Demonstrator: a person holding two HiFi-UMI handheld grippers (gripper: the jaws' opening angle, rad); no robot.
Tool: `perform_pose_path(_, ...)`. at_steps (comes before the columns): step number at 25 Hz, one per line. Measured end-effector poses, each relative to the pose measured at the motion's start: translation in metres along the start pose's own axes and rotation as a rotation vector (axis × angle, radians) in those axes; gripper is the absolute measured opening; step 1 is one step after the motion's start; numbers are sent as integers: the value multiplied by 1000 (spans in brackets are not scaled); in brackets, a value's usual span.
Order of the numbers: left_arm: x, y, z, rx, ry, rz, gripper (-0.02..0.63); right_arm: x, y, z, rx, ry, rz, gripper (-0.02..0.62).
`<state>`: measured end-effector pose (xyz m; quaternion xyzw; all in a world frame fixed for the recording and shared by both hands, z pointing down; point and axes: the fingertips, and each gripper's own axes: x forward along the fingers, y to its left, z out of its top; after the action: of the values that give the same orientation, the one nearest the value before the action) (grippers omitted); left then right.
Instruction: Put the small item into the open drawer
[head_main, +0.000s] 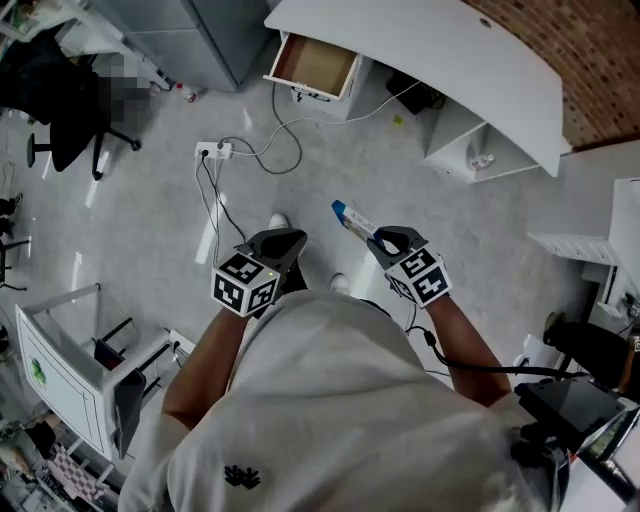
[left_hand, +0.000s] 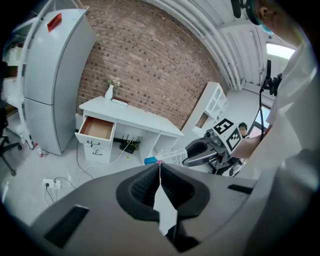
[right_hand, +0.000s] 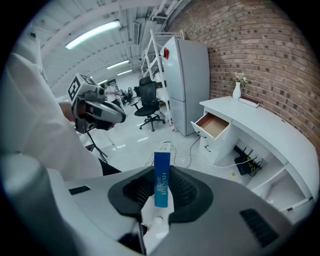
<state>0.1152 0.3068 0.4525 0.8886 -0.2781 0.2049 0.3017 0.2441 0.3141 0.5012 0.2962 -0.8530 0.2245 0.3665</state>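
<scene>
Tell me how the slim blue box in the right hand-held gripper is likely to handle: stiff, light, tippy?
Probably stiff: the blue box shows straight, uncrushed edges where the right hand-held gripper pinches it. Likely light, since it looks like a thin carton held by one end. Being tall and narrow, it would probably fall flat if stood in the open drawer.

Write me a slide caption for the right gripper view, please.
Right gripper clamps an upright blue box, with the open desk drawer ahead.

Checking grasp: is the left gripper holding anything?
No: the left gripper has its jaws shut together with nothing between them.
</scene>
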Motion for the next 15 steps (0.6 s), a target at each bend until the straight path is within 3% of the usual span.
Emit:
perform_pose_path(8,-6,147,83,41,40,-101,26,78,-74,116,58,76,-122,109)
perform_pose_path(15,-18,256,118,121,99,-138,26,150,-143,196,122,103,-211,109)
